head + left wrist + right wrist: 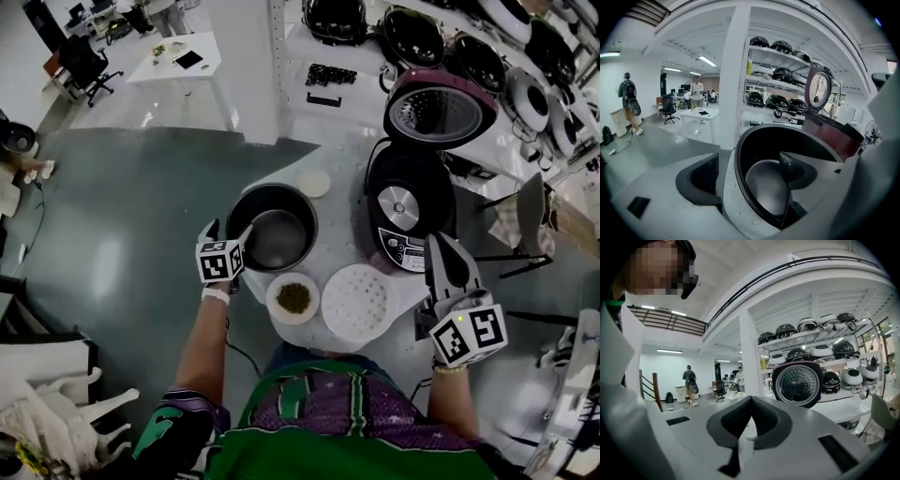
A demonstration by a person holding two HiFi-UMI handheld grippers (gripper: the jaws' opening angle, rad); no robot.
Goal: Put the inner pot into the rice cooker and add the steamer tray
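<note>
The dark inner pot (277, 234) stands on the round white table (342, 220), left of the rice cooker (403, 211), whose lid (439, 111) is raised. In front lies the white perforated steamer tray (356, 302). My left gripper (230, 232) is open at the pot's near rim. In the left gripper view the pot (764, 187) has its wall between the jaws of the left gripper (745, 176), one pad outside and one inside, neither pressing. My right gripper (441, 242) hangs right of the tray, near the cooker's front. The right gripper (751, 400) is shut on nothing, and it faces the lid (797, 383).
A small bowl of green beans (293, 298) sits between pot and tray. A white disc (314, 183) lies behind the pot. Shelves of rice cookers (487, 47) run along the back right. A chair (530, 211) stands to the right, and people stand far off.
</note>
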